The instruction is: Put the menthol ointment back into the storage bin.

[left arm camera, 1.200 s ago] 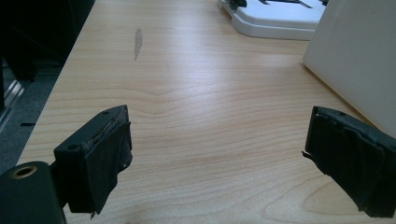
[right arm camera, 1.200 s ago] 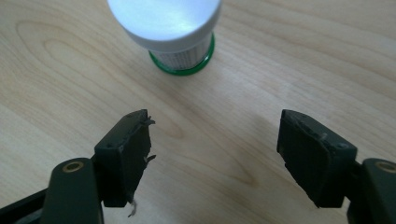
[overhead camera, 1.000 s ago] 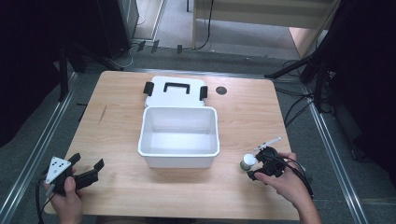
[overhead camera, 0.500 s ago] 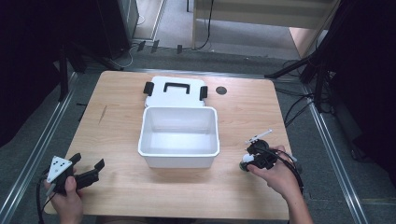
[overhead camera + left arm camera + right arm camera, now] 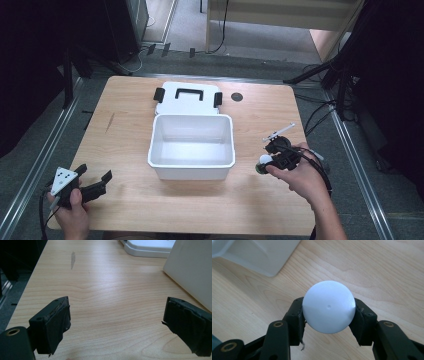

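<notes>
White bin (image 5: pixel 192 161) — lid (image 5: pixel 188 98) behind; table (image 5: pixel 130 130)

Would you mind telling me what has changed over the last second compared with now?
The right gripper, shut on the white ball, has lifted slightly and edged toward the white bin. The left gripper stays open near the table's front-left corner, and the bin and its lid have not moved.

This looks like a lab or test room rather than a home. A bare wooden table (image 5: pixel 150 210) stands between metal floor rails (image 5: pixel 40 165), with loose cables (image 5: pixel 320 115) and what may be dark equipment stands (image 5: pixel 345 75) on grey flooring.
</notes>
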Demonstrator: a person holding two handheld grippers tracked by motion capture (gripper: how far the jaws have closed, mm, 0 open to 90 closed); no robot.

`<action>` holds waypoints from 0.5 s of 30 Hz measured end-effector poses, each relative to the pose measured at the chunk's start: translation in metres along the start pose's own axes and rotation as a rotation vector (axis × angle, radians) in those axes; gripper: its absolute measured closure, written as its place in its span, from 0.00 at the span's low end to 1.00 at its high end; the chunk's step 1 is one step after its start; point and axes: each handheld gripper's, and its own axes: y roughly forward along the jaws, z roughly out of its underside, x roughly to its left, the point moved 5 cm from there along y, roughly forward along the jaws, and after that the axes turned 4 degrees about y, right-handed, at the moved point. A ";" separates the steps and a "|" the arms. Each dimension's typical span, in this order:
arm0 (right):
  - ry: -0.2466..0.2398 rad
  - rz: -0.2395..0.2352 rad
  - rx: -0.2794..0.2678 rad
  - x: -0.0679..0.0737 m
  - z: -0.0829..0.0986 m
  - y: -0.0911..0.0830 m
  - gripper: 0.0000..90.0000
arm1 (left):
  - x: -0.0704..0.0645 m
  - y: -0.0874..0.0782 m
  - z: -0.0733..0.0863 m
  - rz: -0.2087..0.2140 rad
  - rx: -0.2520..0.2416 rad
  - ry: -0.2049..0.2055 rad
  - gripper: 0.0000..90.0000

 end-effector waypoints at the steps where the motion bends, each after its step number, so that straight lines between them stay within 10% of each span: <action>1: -0.006 -0.002 0.001 0.001 -0.003 -0.003 0.57 | 0.000 0.000 0.000 0.000 0.000 0.000 0.09; 15: -0.049 -0.004 -0.005 0.020 -0.042 -0.044 0.57 | 0.000 0.001 0.000 0.001 0.006 0.006 0.09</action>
